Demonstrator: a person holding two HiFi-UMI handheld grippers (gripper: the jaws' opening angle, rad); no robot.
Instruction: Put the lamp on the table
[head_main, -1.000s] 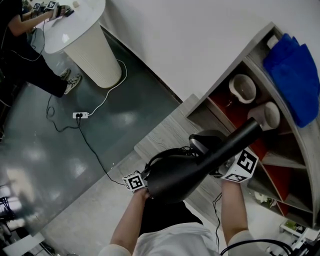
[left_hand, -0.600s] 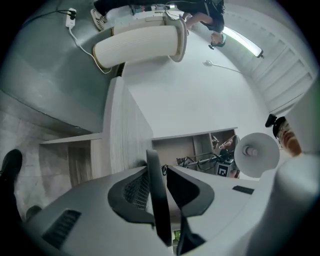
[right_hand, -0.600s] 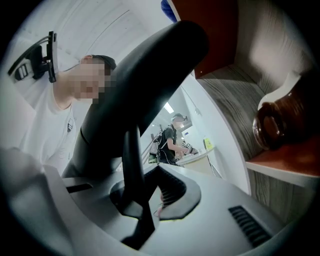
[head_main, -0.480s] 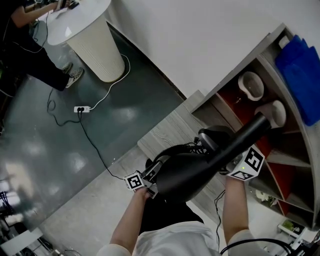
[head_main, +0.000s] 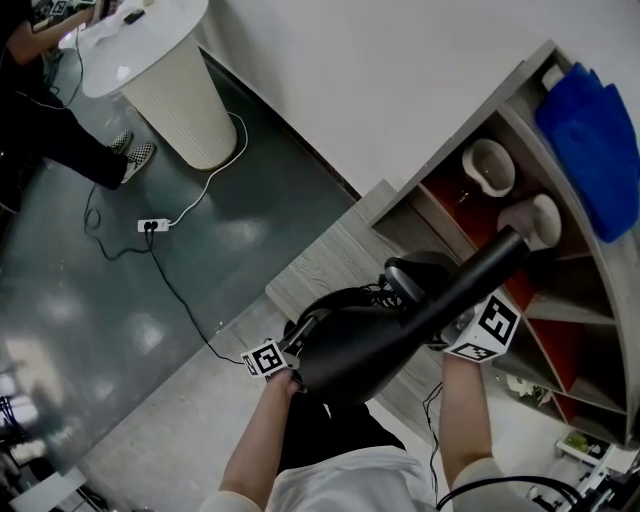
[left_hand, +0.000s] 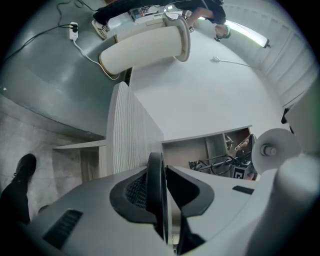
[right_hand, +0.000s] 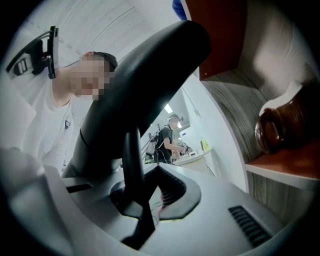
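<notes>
1 lamp (head_main: 370, 345), clamped on thin edges by left hand-held gripper (left_hand: 162, 200) and right hand-held gripper (right_hand: 137, 200); 2 pots (head_main: 487, 167) in shelf (head_main: 440, 150); 1 blue cloth (head_main: 590, 140) atop.

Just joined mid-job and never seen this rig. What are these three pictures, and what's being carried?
No robot arm here: a person holds a gripper in each hand. One picture is from a camera on their head, looking steeply down; the other two ride on the grippers, looking along the jaws. The left gripper and right gripper both have their jaws shut on thin parts of the black lamp, carried in the air, not yet on any table. At right stands a shelf unit holding pale pots, a blue cloth on top. A white round table stands far off at top left, another person beside it.
</notes>
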